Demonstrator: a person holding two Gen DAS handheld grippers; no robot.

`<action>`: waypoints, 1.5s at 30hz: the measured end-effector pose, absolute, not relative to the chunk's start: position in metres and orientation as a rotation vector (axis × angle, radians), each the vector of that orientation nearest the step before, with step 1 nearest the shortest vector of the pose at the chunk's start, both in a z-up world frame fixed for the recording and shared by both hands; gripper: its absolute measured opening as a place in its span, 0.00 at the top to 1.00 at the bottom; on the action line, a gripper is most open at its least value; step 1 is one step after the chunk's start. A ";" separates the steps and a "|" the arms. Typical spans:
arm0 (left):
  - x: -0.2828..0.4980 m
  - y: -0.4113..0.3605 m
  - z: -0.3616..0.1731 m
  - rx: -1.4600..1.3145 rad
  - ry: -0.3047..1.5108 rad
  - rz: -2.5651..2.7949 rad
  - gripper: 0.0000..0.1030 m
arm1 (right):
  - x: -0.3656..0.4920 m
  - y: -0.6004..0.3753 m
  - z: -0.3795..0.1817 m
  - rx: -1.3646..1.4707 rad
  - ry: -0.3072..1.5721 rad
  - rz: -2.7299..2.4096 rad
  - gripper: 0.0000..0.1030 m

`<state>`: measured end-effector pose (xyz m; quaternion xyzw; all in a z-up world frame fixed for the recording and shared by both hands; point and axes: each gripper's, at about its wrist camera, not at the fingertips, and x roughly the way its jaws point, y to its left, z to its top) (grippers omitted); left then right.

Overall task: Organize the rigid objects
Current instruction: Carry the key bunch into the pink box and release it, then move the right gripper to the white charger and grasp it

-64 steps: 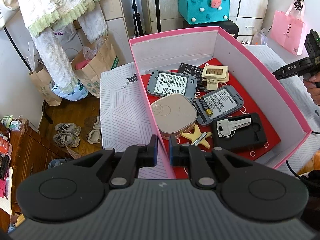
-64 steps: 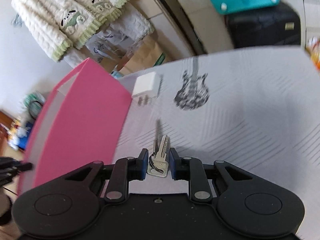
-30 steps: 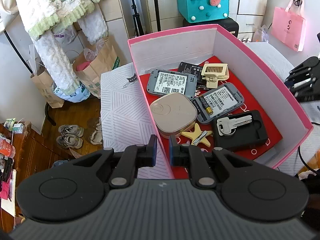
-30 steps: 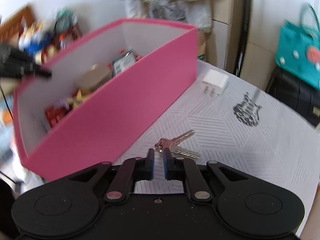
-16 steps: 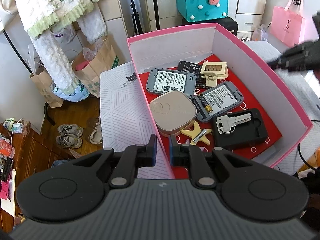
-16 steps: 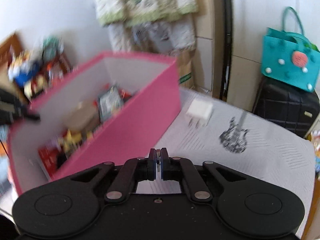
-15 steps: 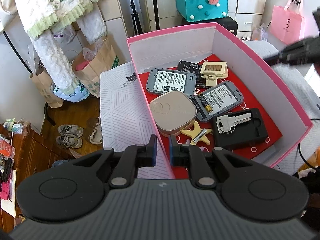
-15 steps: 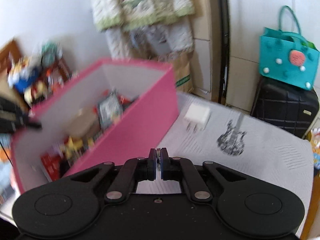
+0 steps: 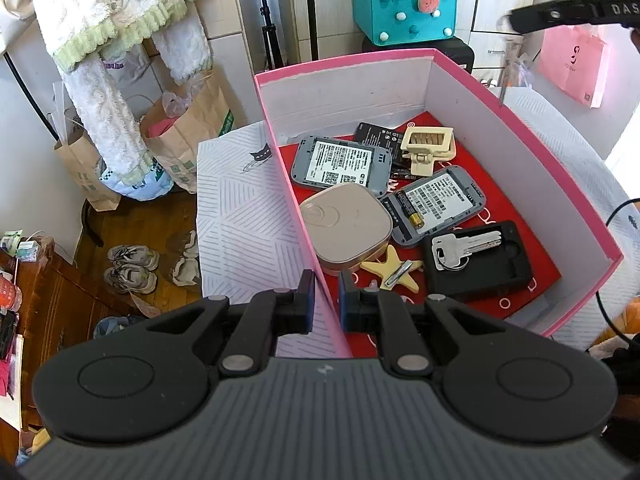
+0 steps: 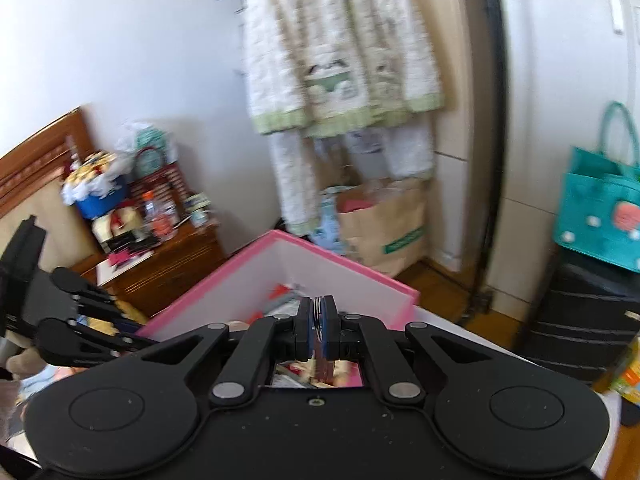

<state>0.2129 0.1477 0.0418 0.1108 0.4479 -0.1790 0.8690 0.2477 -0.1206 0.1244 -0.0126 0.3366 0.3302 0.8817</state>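
A pink box with a red floor holds two grey devices, a beige square case, a cream clip, a star, and keys on a black tray. My left gripper is shut on the box's near left wall. My right gripper is shut on a bunch of keys and holds them above the box. In the left wrist view the right gripper shows at the top right with the keys hanging over the box's far corner.
The box stands on a white patterned cloth. A teal bag on a black suitcase, a pink bag, paper bags and hanging clothes stand behind. A wooden cabinet is at the left.
My right gripper closed on the keys on the cloth, lifted them and carried them up over the pink box. My left gripper kept its hold on the box wall.
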 end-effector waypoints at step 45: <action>0.211 0.149 0.039 0.238 0.913 -0.398 0.88 | 0.303 -0.192 -0.004 0.067 0.823 0.401 0.44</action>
